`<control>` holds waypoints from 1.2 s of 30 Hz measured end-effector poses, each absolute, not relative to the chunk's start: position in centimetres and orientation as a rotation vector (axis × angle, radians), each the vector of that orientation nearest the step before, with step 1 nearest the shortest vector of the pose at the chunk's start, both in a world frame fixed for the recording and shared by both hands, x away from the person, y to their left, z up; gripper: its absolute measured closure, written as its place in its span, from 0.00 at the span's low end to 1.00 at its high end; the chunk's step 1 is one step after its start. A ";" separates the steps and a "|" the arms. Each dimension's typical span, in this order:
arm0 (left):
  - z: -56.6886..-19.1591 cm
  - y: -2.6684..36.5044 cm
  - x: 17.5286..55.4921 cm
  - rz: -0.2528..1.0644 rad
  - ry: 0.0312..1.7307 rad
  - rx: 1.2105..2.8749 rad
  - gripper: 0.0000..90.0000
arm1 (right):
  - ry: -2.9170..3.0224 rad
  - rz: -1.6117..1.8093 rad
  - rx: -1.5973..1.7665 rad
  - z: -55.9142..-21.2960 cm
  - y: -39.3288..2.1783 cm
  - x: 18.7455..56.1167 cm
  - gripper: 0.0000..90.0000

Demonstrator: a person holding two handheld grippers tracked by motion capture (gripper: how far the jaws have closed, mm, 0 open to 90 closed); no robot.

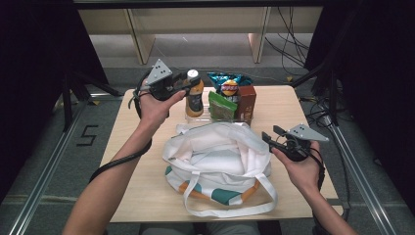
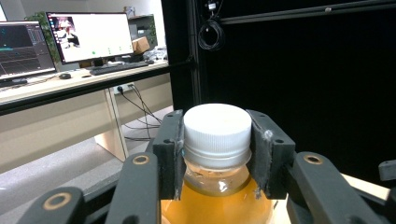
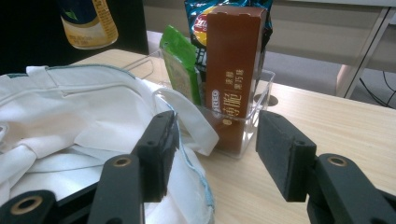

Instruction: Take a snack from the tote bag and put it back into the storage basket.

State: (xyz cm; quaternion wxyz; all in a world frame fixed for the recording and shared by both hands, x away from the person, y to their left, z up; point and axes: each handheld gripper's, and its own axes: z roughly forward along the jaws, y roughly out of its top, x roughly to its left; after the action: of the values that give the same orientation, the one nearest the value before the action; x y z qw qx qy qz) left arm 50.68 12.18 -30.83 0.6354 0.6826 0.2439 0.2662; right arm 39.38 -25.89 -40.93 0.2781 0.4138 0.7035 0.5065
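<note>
Your left gripper (image 1: 188, 84) clamped on neck of orange juice bottle (image 1: 194, 100), pads (image 2: 169, 149) pressing both sides just under white cap (image 2: 217, 128). Bottle upright at far left of table (image 1: 132, 186), beside clear tray (image 3: 254, 109). Tray holds green packet (image 3: 180, 70), blue crisp bag (image 1: 229, 83), brown box (image 3: 233, 65). White tote bag (image 1: 218, 161) lies open in centre, near side of tray. Your right gripper (image 1: 270, 137) at right of bag, jaws parted, nothing between them, one pad (image 3: 161, 149) against bag rim.
</note>
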 end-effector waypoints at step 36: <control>-32.2 12.1 52.5 0.600 0.575 1.583 0.65 | 1.886 1.359 1.098 -41.0 -25.9 39.4 0.53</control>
State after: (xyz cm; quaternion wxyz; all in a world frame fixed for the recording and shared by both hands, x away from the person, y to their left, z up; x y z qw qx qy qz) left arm 52.46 12.10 -32.22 0.6263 0.6902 0.2505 0.2618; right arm 39.37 -25.94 -41.02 0.2817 0.4099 0.7039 0.5072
